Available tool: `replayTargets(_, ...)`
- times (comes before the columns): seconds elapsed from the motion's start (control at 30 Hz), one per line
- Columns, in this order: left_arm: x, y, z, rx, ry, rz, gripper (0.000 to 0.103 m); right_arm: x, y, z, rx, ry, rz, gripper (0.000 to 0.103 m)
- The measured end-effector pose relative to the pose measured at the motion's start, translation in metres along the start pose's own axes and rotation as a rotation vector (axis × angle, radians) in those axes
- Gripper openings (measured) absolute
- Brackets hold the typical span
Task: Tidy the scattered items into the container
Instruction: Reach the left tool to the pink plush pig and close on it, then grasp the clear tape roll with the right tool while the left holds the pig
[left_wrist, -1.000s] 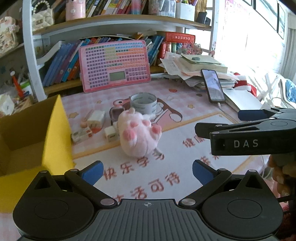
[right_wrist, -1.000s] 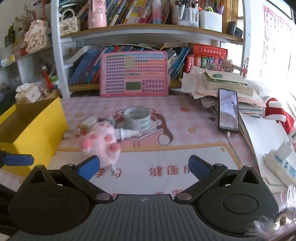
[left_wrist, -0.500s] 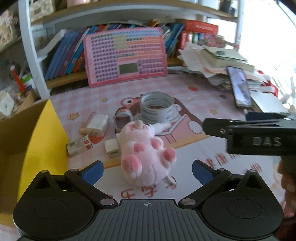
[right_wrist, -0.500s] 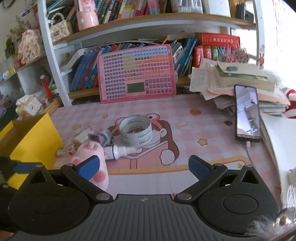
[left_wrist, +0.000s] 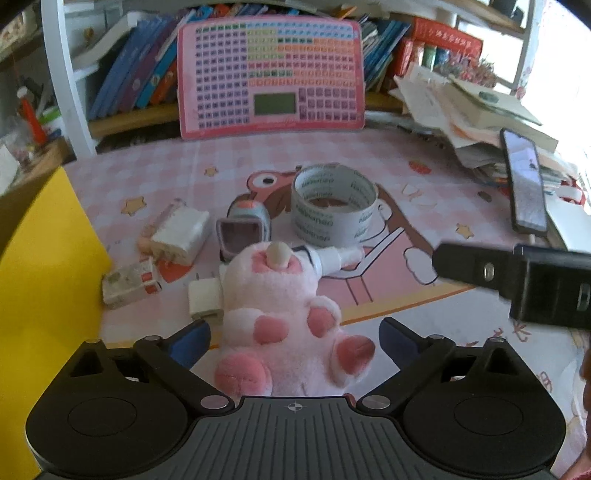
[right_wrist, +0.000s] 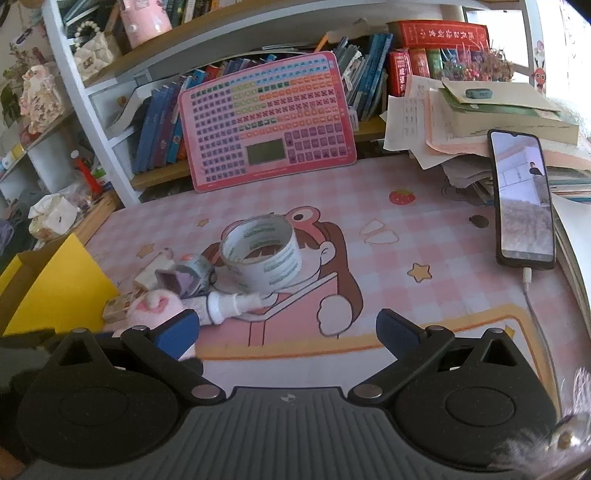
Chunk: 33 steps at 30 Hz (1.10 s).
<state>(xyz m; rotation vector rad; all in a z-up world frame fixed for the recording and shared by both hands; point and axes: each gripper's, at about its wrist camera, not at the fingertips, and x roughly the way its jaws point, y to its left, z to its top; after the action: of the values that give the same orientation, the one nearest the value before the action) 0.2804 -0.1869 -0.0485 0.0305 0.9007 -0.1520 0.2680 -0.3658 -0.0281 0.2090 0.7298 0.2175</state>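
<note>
Between the left tool's (left_wrist: 293, 341) spread fingers, untouched, pink plush toy (left_wrist: 284, 317)

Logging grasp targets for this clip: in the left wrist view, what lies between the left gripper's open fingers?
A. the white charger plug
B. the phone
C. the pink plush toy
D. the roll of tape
C: the pink plush toy lies between the spread fingers of the left gripper, not yet clamped, while the roll of tape stands farther back on the mat.
</note>
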Motion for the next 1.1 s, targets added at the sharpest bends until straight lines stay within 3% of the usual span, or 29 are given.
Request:
replayTargets(0.2, 0.011, 0.005, -0.003, -0.030, 0.057, 0.007, 0.082, 0.034, 0.005, 0.017, -0.078, 0.005, 0.005, 0.102)
replayTargets(0.33, 0.007, 0.005, -0.004, -0.025, 0.051, 0.018, 0.072, 0.064, 0.016, 0.029, -0.183, 0.013, 0.016, 0.102)
replayTargets(0.63, -0.020, 0.019, -0.013, -0.098, 0.060, 0.028, 0.071, 0.117, 0.037, 0.042, -0.353, 0.068, 0.046, 0.102)
replayTargets(0.87, -0.038, 0.015, -0.017, -0.065, 0.023, 0.042, 0.071, 0.141, 0.044, 0.045, -0.416, 0.078, 0.011, 0.101)
replayTargets(0.97, -0.045, 0.013, -0.019, -0.055, 0.013, 0.050, 0.071, 0.145, 0.046, 0.045, -0.440, 0.083, 0.009, 0.083)
replayTargets(1.1, -0.051, 0.014, -0.023, -0.058, -0.002, 0.058, 0.071, 0.137, 0.045, 0.045, -0.450, 0.059, 0.002, 0.083)
